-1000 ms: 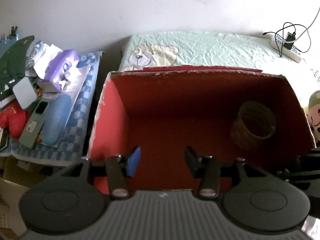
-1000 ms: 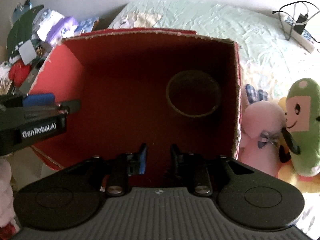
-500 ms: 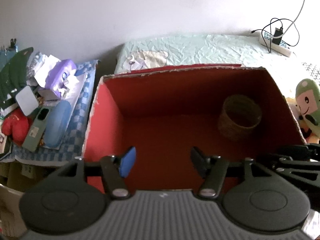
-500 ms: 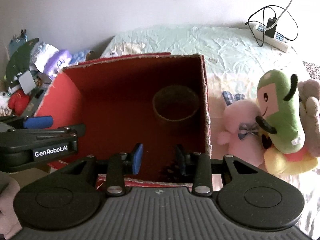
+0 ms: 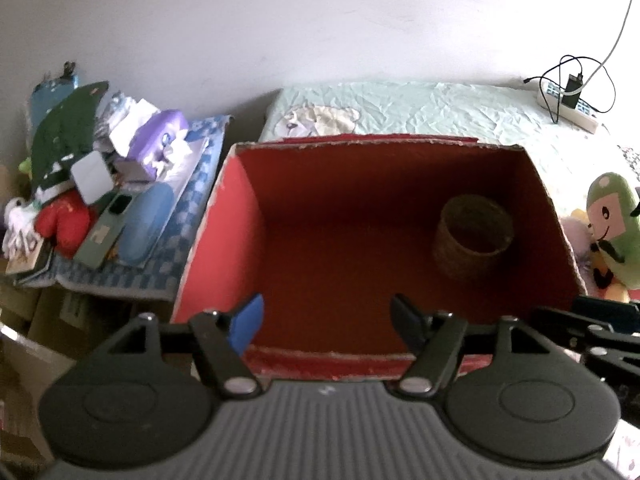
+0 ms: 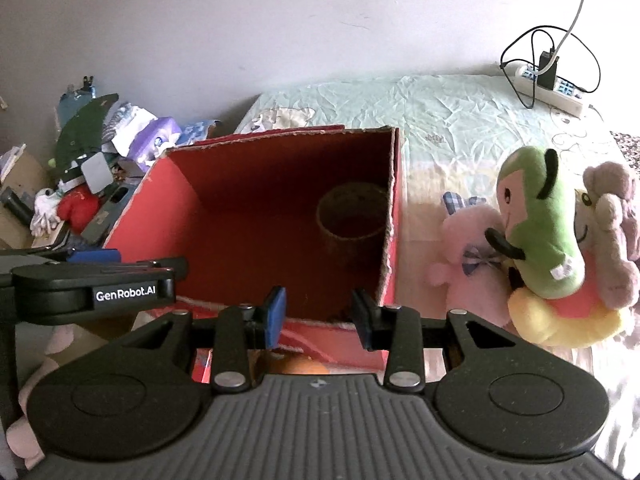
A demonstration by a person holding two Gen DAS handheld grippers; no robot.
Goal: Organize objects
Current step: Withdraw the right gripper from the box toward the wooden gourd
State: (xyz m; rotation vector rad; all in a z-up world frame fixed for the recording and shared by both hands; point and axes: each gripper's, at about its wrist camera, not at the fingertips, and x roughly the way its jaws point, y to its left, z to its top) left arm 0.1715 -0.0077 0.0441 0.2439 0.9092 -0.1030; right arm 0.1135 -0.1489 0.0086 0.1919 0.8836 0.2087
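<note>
Nearest, the left tongs (image 5: 327,326) are seen opening, their tips spread wide over the near wall of the red box (image 5: 240,208), and nothing is held between them. The right tongs (image 6: 318,312) are parted too, empty, at the box's near right corner. Just below them, something orange (image 6: 298,366) is partly hidden behind the tool's body and cannot be identified. In the right view the left tool is cut off at the left edge; in the left view only the right tool's dark tip is shown, at the right edge.

Inside the box, a round woven basket (image 5: 472,236) is stood upright near the right wall, toward the far corner. Its interior is in deep shadow, so any contents cannot be made out. The rest of the box floor is dark as well.

Right of the box, on the bed (image 6: 440,120), a green plush (image 6: 538,220) is piled against a pink plush (image 6: 468,264) and a grey-pink one (image 6: 616,236); what the yellow part beneath them belongs to is unclear. In the left view these toys are mostly cut off by the box wall and frame edge.

Left of the box, a clutter heap (image 5: 100,184) is laid on a checked cloth; many items overlap and are hard to tell apart.

Farthest, a power strip (image 6: 548,88) with tangled cables is set on the bed by the wall.
</note>
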